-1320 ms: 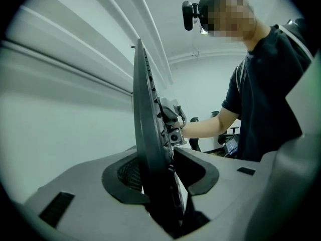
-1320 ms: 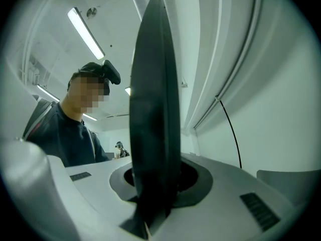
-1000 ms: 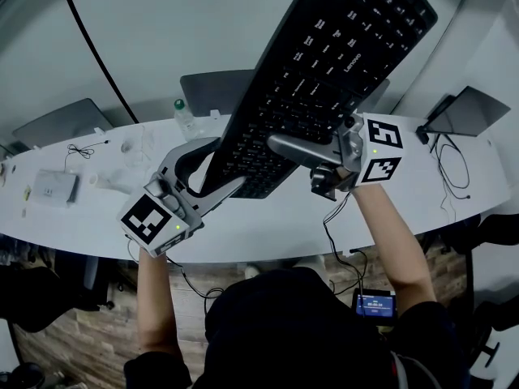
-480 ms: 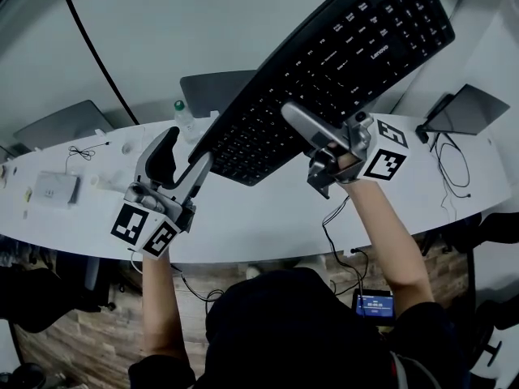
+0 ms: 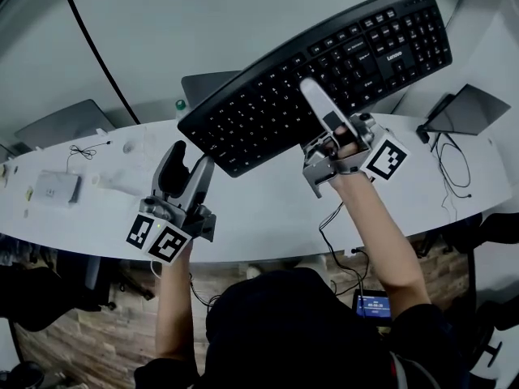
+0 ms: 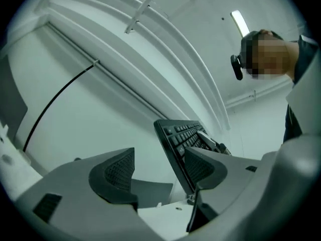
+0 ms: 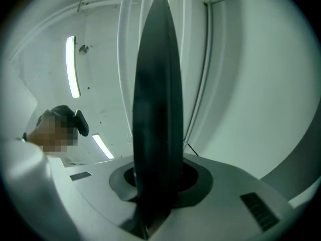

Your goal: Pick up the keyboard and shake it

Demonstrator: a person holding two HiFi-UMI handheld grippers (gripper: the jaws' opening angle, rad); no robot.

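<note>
The black keyboard (image 5: 259, 112) hangs in the air above the desk, keys facing me, its right end higher. My right gripper (image 5: 312, 91) is shut on its near long edge, one finger lying across the keys. In the right gripper view the keyboard (image 7: 158, 109) stands edge-on between the jaws of the right gripper (image 7: 155, 185). My left gripper (image 5: 190, 156) stands open below the keyboard's left end, apart from it and holding nothing. In the left gripper view, the keyboard (image 6: 183, 137) shows beyond the open left gripper (image 6: 160, 167).
A curved white desk (image 5: 259, 217) runs below. On it are a small bottle (image 5: 182, 116), a white box (image 5: 53, 186) at the left, thin cables (image 5: 450, 168) and a dark tablet-like device (image 5: 466, 108) at the right. A grey pad (image 5: 61, 124) lies at the back left.
My left gripper has let go of the keyboard's left end, opened and dropped toward the desk. The keyboard has swung from steeply tilted to nearly level, held by the right gripper alone.
</note>
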